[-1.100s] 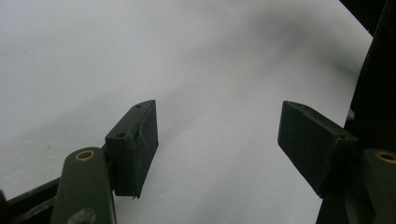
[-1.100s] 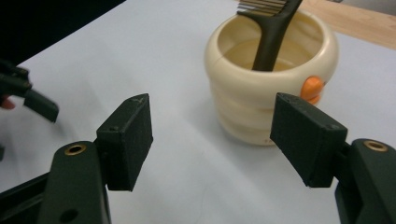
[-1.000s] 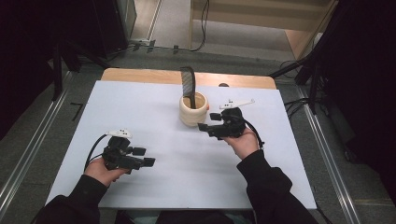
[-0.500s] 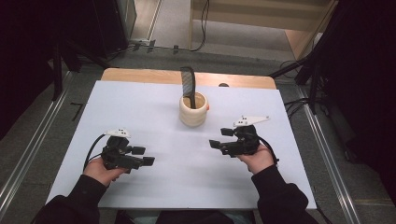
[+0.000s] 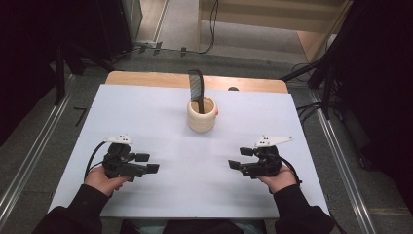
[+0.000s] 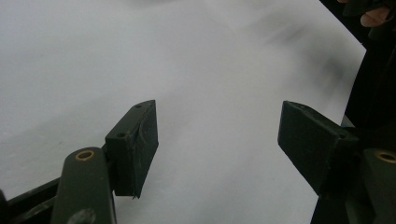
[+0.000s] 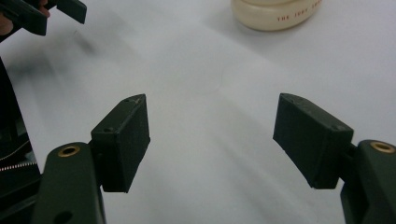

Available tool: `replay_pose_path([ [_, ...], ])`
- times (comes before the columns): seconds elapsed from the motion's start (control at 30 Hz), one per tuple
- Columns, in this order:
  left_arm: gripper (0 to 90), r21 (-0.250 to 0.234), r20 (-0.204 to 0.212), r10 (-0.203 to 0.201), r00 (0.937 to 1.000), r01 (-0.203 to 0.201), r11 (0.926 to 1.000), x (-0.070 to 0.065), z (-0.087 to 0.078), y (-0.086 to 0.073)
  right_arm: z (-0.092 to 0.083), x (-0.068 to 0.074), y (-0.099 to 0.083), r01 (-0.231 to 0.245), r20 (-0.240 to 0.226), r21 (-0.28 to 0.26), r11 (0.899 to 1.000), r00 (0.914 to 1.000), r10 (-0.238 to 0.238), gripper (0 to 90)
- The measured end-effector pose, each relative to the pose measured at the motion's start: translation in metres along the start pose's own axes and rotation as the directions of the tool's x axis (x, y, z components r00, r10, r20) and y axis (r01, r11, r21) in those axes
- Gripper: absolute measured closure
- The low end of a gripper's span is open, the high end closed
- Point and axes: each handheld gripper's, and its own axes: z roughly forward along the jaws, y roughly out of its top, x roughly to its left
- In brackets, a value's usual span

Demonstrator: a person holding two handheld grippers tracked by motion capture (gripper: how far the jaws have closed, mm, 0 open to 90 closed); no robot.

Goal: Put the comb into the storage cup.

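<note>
A cream cup (image 5: 201, 114) stands at the back middle of the white table (image 5: 146, 112), with a black flat tool (image 5: 196, 87) upright in it. My right gripper (image 5: 239, 159) is held low over the table at the front right, well short of the cup, its jaws wide apart and empty. In the right gripper view the open gripper (image 7: 210, 126) faces bare white surface, with the cup (image 7: 280, 14) at the top edge. My left gripper (image 5: 148, 163) hovers at the front left, also open and empty. The left gripper view shows it (image 6: 217, 135) over bare table.
A strip of wooden tabletop (image 5: 146, 78) shows behind the white sheet. Metal rails (image 5: 29, 161) run along both sides of the table, and cables lie on the floor beyond it. Dark equipment stands at the left and right.
My right hand has drawn back from beside the cup toward the front right of the table. The left hand has stayed put.
</note>
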Motion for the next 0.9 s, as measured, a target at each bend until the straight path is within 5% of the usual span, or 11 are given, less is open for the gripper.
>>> replay_pose_path([
  [0.5, 29.6, -0.005, -0.013, -0.003, 0.9999, 0.003, 1.0, 0.001, -0.006, -0.01, -0.028, -0.011, -0.037, -0.032, 0.026, 0.004, 0.999, 0.9991, 0.032, 24.7],
  [0.9, 29.6, 0.02, -0.018, -0.001, 0.9998, 0.001, 0.9998, 0.002, -0.005, -0.012, -0.03, -0.016, -0.041, -0.047, 0.04, 0.014, 0.999, 0.9981, 0.047, 23.4],
])
